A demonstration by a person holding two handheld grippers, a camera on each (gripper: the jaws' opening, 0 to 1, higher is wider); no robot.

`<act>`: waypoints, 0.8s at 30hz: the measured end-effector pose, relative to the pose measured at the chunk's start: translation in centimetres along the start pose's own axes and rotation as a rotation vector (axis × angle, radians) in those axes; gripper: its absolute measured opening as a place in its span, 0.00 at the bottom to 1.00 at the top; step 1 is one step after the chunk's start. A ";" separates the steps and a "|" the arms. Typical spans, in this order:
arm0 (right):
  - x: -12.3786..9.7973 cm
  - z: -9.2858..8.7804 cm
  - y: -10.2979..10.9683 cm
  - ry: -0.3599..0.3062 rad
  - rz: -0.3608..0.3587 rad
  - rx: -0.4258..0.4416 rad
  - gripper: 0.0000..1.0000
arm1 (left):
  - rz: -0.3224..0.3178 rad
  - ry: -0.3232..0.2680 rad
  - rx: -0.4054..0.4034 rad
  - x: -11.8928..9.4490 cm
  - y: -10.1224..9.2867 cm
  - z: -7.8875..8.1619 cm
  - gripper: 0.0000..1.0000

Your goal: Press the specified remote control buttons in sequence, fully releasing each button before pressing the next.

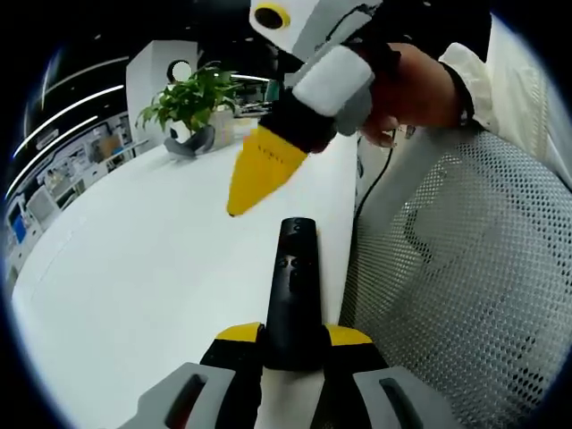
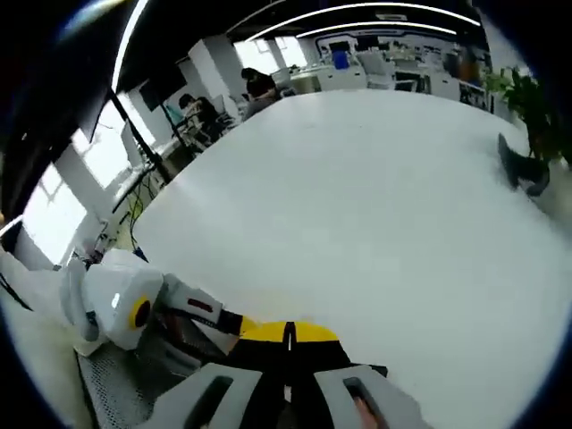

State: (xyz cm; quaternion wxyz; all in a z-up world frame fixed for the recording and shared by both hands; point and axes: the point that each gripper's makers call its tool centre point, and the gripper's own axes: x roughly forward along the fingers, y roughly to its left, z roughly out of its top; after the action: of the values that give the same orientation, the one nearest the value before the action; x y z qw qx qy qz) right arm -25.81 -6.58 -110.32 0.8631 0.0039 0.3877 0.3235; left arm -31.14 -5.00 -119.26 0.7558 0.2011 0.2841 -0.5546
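left gripper view: jaws around remote (image 1: 293,286)

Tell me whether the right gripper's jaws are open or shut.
Shut: in the right gripper view the right gripper's yellow tips meet with only a thin seam, nothing between them.

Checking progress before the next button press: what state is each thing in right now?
Remote control: gripped between the left gripper's jaws, buttons facing up.
Left gripper: shut on the remote.
Right gripper: jaws together, tip hovering above the remote.
Potted plant: upright on the table.
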 end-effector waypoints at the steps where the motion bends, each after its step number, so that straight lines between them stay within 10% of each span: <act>1: -0.7 0.6 -0.2 -0.041 -0.032 -0.025 0.00 | 0.000 0.000 0.000 0.0 0.0 0.0 0.25; 9: -4.7 3.5 -1.2 -0.277 -0.095 -0.019 0.09 | 0.003 0.000 -0.006 0.0 0.0 0.0 0.25; 24: -6.3 4.1 -3.2 -0.418 -0.195 -0.008 0.47 | -0.011 0.028 0.010 0.0 0.0 0.0 0.25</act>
State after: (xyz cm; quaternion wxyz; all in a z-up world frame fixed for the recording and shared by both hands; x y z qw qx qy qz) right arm -24.38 -11.68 -104.05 0.9519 0.0299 0.1978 0.2322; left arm -31.17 -4.99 -119.26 0.7477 0.2107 0.2930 -0.5574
